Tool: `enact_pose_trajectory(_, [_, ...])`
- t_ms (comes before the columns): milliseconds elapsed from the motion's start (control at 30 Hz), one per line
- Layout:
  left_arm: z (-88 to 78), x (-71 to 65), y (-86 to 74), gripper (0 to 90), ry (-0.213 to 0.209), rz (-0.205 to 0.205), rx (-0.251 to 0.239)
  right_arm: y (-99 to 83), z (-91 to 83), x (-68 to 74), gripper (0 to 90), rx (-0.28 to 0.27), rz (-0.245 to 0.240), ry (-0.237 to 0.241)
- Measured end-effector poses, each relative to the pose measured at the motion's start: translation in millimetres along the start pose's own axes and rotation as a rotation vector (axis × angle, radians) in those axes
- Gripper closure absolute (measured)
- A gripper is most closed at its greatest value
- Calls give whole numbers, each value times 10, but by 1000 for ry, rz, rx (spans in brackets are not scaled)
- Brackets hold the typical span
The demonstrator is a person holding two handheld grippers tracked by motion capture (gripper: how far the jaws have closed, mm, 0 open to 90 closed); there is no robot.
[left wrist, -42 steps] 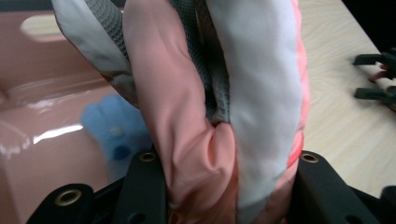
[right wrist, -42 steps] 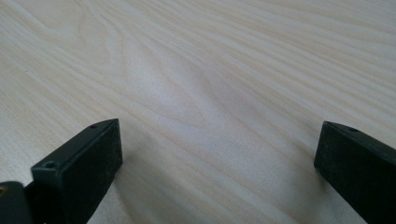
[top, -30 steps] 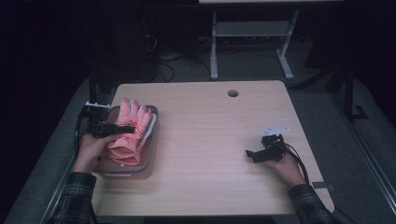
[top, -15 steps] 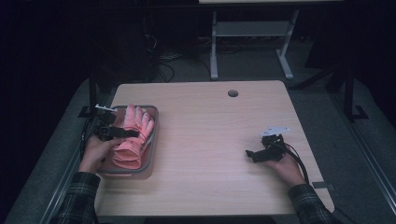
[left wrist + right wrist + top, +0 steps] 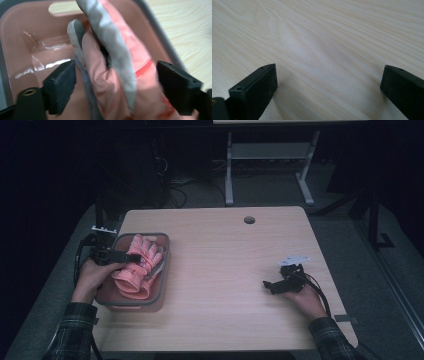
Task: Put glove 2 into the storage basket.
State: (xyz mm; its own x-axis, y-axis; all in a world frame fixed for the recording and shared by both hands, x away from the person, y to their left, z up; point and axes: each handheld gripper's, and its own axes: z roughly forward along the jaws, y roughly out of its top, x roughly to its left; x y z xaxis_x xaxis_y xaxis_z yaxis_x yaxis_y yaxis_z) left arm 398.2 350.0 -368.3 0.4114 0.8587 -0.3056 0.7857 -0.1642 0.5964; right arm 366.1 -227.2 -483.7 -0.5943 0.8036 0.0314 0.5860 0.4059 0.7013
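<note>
Left gripper [image 5: 116, 87] reaches into the pink bin [image 5: 160, 285] at the table's left edge, jaws spread around the pink-and-grey gloves [image 5: 112, 72], probably positioning to grasp, while right gripper [image 5: 329, 87] rests spread, empty, on the bare table [image 5: 225, 250].

A dim lab or office workspace: a pale wood worktop [image 5: 220, 270] with a cable hole [image 5: 249, 220] stands on grey carpet [image 5: 345, 240]. Beyond its far edge, tangled cables [image 5: 175, 182] lie beside a white desk frame [image 5: 270, 165].
</note>
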Motion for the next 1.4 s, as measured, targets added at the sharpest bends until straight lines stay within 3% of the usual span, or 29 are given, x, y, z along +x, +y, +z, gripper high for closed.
enact_pose_trajectory(267, [-191, -94, 99, 147, 15, 31, -66, 0, 1, 0, 3, -1, 0, -1])
enact_pose_trajectory(433, [-312, -252, 212, 147, -2, 71, -111, -1, 0, 3, 4, 1, 4, 2])
enact_pose_trajectory(533, [-323, -447, 325, 147, -18, 129, -125, 0, 0, 2, 4, 1, 3, 2])
enact_pose_trajectory(767, [-148, -807, 426, 147, -60, 216, -121, 0, 0, 2, 4, 0, 3, 2])
enact_pose_trajectory(933, [-29, -1022, 442, 147, -92, 252, -128, 3, 2, 2, 4, 2, 3, 4])
enact_pose_trajectory(1133, [102, -1250, 431, 147, -123, 293, -129, 3, 2, 2, 4, 2, 3, 4])
enact_pose_trajectory(1167, [168, -1345, 419, 147, -134, 311, -121, 3, 2, 2, 4, 2, 3, 4])
enact_pose_trajectory(1400, [424, -1624, 324, 147, -169, 358, -102, 3, 2, 2, 4, 2, 3, 4])
